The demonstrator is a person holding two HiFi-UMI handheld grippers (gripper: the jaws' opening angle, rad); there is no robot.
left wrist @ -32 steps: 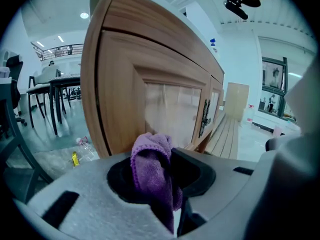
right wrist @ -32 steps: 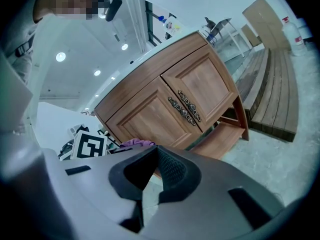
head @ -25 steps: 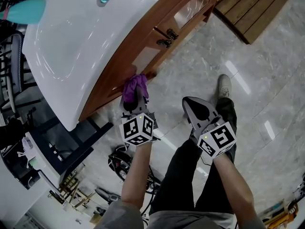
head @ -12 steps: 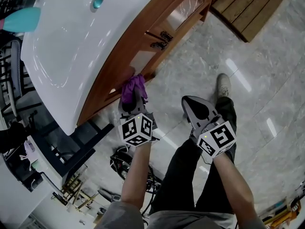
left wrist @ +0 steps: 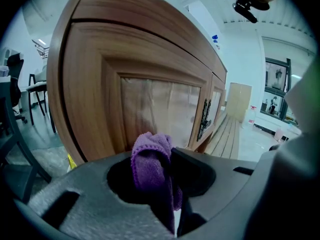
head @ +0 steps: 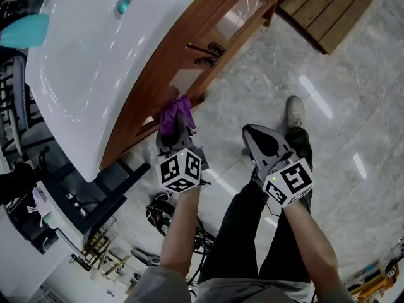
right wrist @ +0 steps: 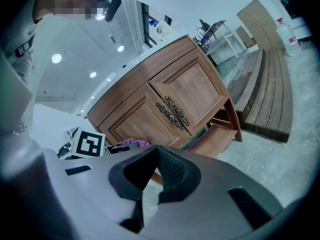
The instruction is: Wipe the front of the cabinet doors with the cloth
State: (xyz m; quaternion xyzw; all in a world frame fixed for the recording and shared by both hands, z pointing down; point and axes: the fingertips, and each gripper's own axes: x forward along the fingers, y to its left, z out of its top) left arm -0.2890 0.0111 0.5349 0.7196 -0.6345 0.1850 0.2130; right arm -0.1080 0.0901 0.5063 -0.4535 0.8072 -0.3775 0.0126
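Purple cloth pinched tight between the jaws of the left gripper, its bunched end at the lower part of a wooden cabinet door, white sink top above, right gripper closed on nothing, held apart over the marble floor

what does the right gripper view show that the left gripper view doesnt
Only the right gripper view shows both cabinet doors whole, a marker cube, and the right gripper, shut on nothing. Only the left gripper view shows the left gripper clamped on the purple cloth, right up against one door. Both show the wooden cabinet, its door handles, the cloth and the slatted wooden platform.
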